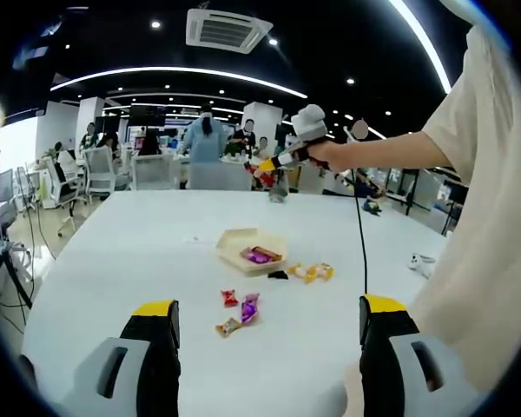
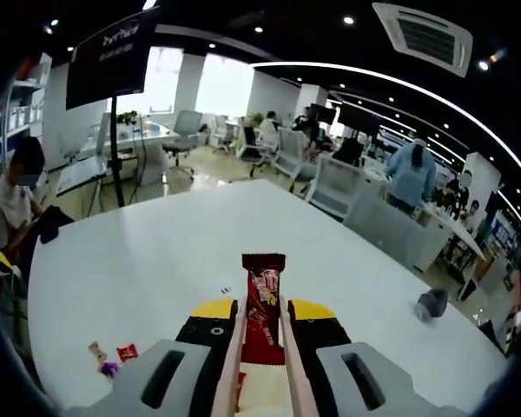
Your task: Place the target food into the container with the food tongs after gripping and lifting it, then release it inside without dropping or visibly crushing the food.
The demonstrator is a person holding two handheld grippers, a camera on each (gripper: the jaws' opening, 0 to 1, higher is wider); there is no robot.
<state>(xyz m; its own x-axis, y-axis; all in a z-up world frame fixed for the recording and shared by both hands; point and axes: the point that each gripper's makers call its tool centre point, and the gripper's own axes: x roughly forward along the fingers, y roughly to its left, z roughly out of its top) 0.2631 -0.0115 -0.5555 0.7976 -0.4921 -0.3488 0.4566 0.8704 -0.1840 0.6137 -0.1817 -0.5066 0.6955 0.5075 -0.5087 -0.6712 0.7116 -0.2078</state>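
A beige container (image 1: 237, 242) sits mid-table with a purple sweet (image 1: 259, 256) and another wrapped piece inside. High above the table's far side, a person's hand holds my right gripper (image 1: 282, 161). In the right gripper view, that gripper (image 2: 263, 307) is shut on pale food tongs (image 2: 232, 352), which pinch a red-brown wrapped snack bar (image 2: 263, 313) standing upright and lifted off the table. My left gripper (image 1: 269, 313) hangs open and empty near the table's front, above loose sweets: a red one (image 1: 229, 298), a purple one (image 1: 249, 306) and an orange one (image 1: 227, 327).
Yellow wrapped sweets (image 1: 313, 272) and a small black piece (image 1: 278, 274) lie right of the container. A black cable (image 1: 361, 243) hangs from the right gripper. A grey object (image 2: 431, 304) sits near the far edge. The person's torso (image 1: 486, 261) is at the right. Office chairs and people stand behind.
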